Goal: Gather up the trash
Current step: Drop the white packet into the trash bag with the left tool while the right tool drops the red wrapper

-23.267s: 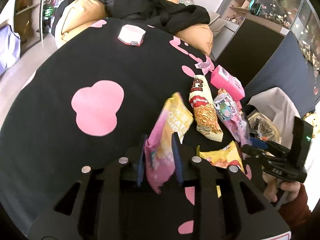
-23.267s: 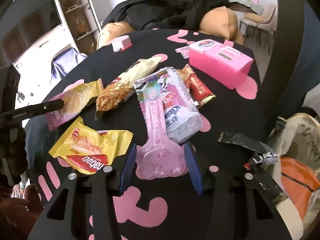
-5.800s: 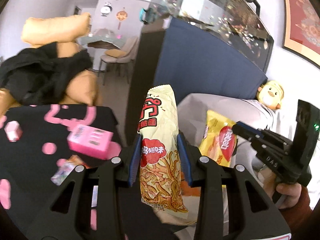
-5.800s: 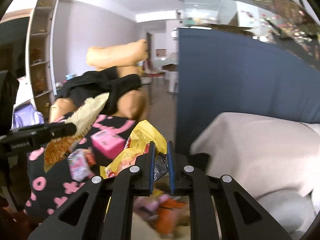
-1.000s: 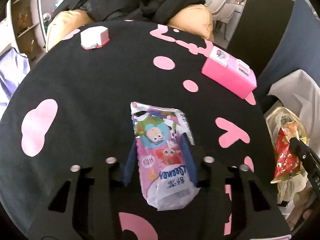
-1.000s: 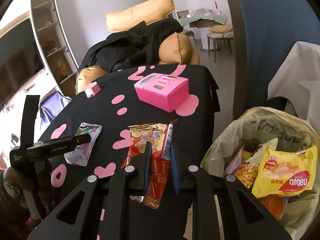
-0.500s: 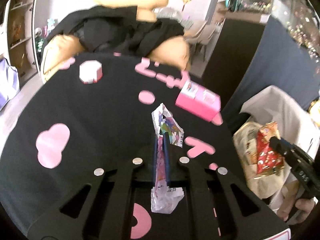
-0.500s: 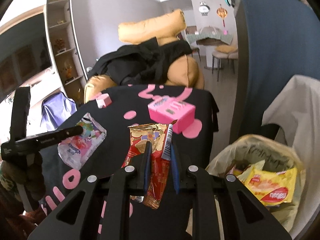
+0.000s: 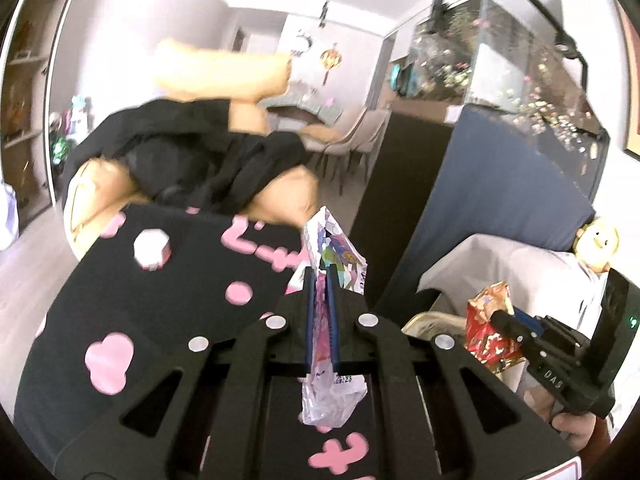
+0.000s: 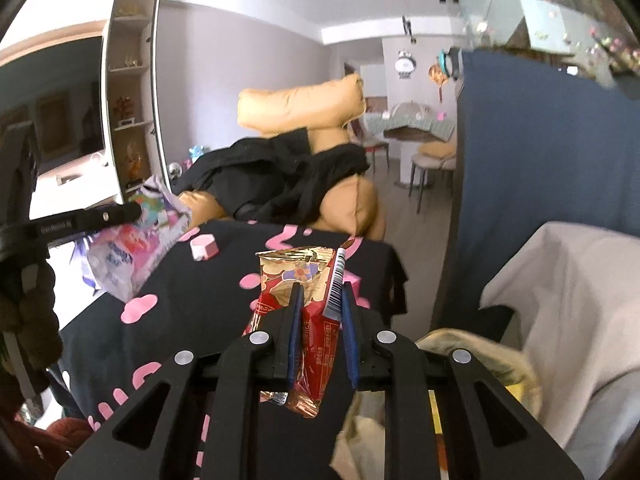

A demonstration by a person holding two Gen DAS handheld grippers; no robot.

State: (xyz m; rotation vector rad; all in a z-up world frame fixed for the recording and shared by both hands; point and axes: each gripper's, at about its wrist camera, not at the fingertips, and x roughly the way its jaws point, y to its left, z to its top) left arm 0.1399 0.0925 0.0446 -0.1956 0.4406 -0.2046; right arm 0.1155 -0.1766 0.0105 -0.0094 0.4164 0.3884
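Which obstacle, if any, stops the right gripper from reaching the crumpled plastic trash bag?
Probably none: the right gripper, shut on a red snack wrapper, hangs near the crumpled plastic trash bag, with open space between.

Both black grippers [image 9: 321, 312] carry blue-edged jaws, silver screws [image 10: 260, 337] and white lettering; a rust-red sleeve [image 10: 68, 430] shows.

Both wrist cams look fwd over black table [image 9: 160, 320], sharing orange sofa [image 10: 304, 108].
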